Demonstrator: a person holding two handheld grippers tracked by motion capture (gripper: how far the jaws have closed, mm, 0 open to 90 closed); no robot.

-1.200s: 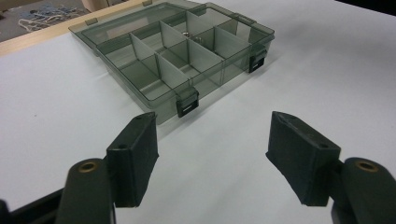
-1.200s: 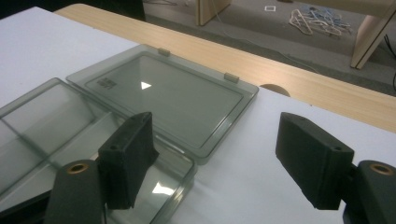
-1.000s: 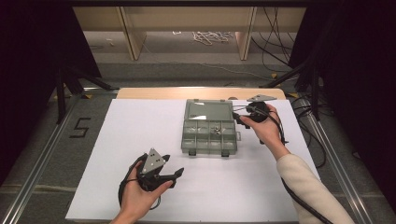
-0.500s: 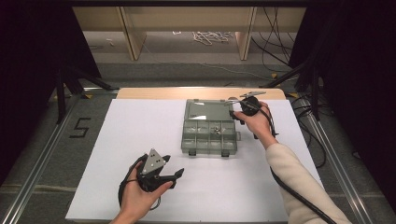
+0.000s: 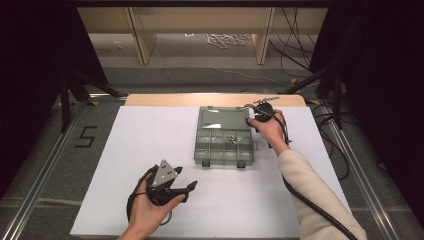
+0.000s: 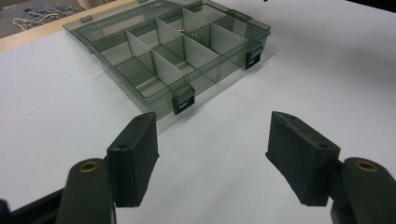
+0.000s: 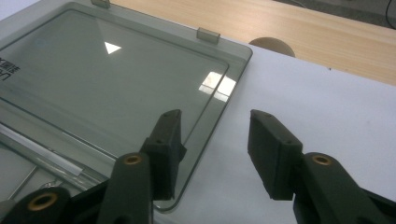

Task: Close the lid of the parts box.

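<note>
A smoky clear compartment box (image 5: pixel 222 147) lies open on the white sheet, its lid (image 5: pixel 221 117) folded flat at the back. My right gripper (image 5: pixel 251 115) is at the lid's right edge. In the right gripper view its jaws (image 7: pixel 212 154) have just been closing and straddle that edge of the lid (image 7: pixel 107 79): one jaw is over the lid, the other over the sheet, with a gap still between them. My left gripper (image 5: pixel 186 189) rests open near the front of the table. In the left gripper view its jaws (image 6: pixel 212 158) point at the box (image 6: pixel 173 51), with nothing between them.
Small metal parts (image 5: pixel 231 140) lie in a middle compartment of the box. Two black latches (image 6: pixel 183 100) hang on its front wall. A wooden table edge (image 7: pixel 299 28) runs behind the white sheet (image 5: pixel 150 135). Metal rails flank the table.
The right hand has moved left and down to the lid's right edge, and its jaws have narrowed. The left hand and the box have stayed still.
</note>
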